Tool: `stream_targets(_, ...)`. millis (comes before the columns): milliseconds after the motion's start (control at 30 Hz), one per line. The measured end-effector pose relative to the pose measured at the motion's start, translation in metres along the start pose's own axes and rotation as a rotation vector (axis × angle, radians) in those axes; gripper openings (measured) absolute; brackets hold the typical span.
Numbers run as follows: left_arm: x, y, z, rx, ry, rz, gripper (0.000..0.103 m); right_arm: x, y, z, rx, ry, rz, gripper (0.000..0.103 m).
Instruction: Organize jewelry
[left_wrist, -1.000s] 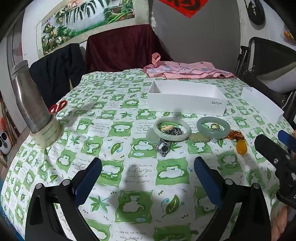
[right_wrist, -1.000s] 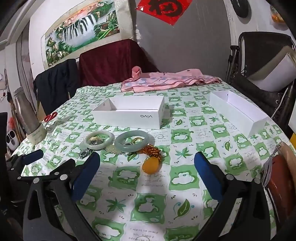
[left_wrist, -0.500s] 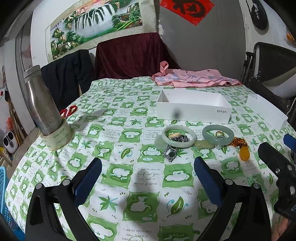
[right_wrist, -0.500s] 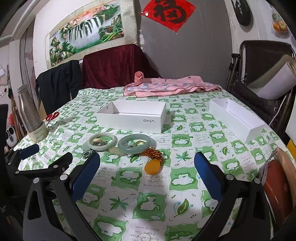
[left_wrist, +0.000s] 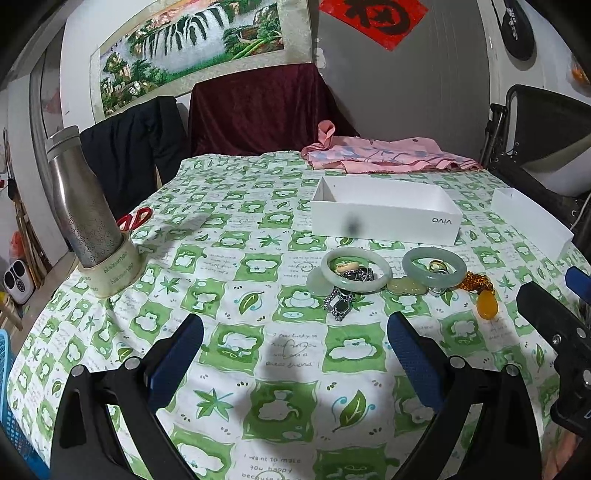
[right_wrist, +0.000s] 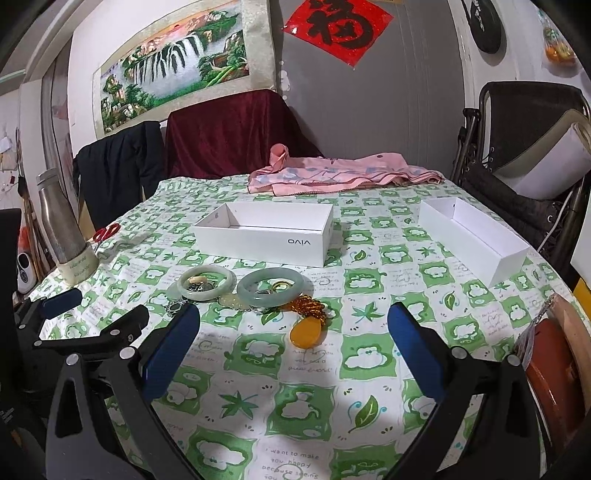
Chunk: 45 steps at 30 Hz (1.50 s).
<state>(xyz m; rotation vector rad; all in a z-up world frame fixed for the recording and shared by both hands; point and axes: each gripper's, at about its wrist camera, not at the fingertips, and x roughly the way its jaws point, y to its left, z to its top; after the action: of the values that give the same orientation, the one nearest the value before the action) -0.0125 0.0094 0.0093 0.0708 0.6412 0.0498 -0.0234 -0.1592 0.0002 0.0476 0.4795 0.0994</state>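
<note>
A pile of jewelry lies mid-table: a pale jade bangle (left_wrist: 355, 269) (right_wrist: 207, 283), a greener bangle (left_wrist: 434, 266) (right_wrist: 270, 288), a gold ring (right_wrist: 281, 284), a silver-framed dark pendant (left_wrist: 339, 305), a flat jade piece (left_wrist: 406, 286), and an amber pendant (left_wrist: 486, 305) (right_wrist: 306, 332) on orange beads (right_wrist: 308, 305). An open white vivo box (left_wrist: 384, 216) (right_wrist: 264, 232) stands just behind them. My left gripper (left_wrist: 295, 358) is open and empty, short of the pile. My right gripper (right_wrist: 293, 354) is open and empty, just short of the amber pendant.
A second white box (right_wrist: 472, 240) stands at the right. A steel bottle inside a tape roll (left_wrist: 88, 229) and red scissors (left_wrist: 135, 218) are at the left. Pink cloth (right_wrist: 340, 175) lies at the far edge. A folded chair (right_wrist: 524, 155) stands right of the table.
Both grippers have drawn back and tilted up from the table, so the jewelry sits farther off and more wall shows. Both stay open. No jewelry has moved.
</note>
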Motion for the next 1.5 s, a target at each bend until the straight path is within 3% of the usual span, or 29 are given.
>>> stream_targets(500,0.002,-0.001,-0.001,0.005,-0.004,-0.009,0.098,-0.002,-0.002,-0.002,0.016,-0.010,0.005,0.097)
stream_targets(1500,0.008,-0.003,-0.003,0.020,0.023,0.029,0.098,-0.006,-0.013,-0.001,0.069,-0.017,0.096,0.097)
